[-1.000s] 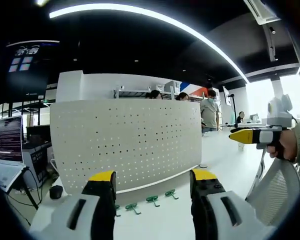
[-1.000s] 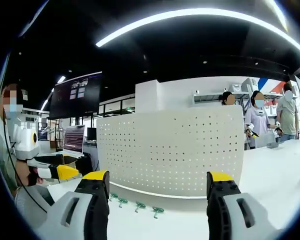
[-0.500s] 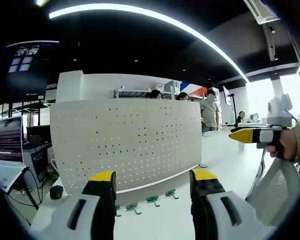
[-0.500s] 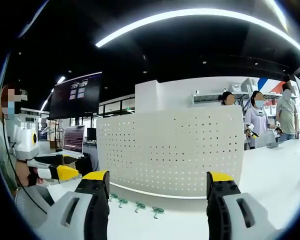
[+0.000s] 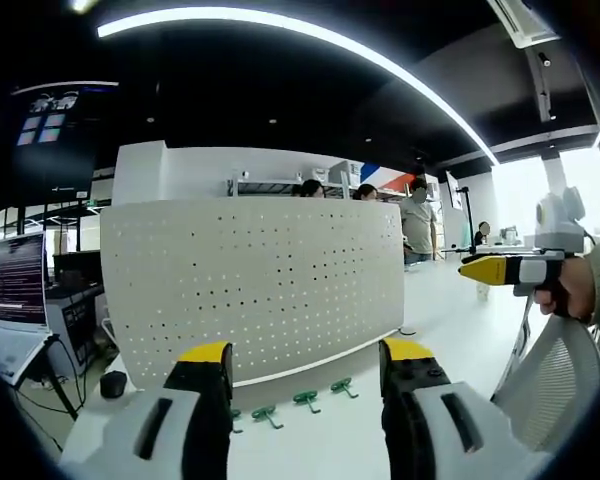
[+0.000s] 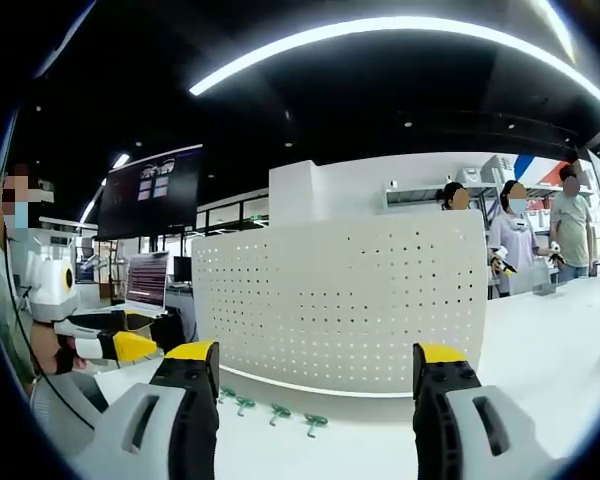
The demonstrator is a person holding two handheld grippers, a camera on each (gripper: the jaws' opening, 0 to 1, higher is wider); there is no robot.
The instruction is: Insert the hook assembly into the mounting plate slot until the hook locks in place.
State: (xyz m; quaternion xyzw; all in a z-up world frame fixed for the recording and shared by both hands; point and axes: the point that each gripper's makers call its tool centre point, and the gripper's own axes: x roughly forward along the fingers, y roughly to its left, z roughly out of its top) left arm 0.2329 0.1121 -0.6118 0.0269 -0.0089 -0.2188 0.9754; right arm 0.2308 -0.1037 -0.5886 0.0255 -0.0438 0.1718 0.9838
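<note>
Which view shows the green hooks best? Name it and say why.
The left gripper view: four hooks lie in a row on the table before the pegboard, between the open tool's jaws. The right gripper view shows the hooks smaller, lower left.

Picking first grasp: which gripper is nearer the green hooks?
Left, slightly, judging by the views. The left gripper has the green hooks just beyond its open jaws; the right gripper sits a bit farther back, also open.
</note>
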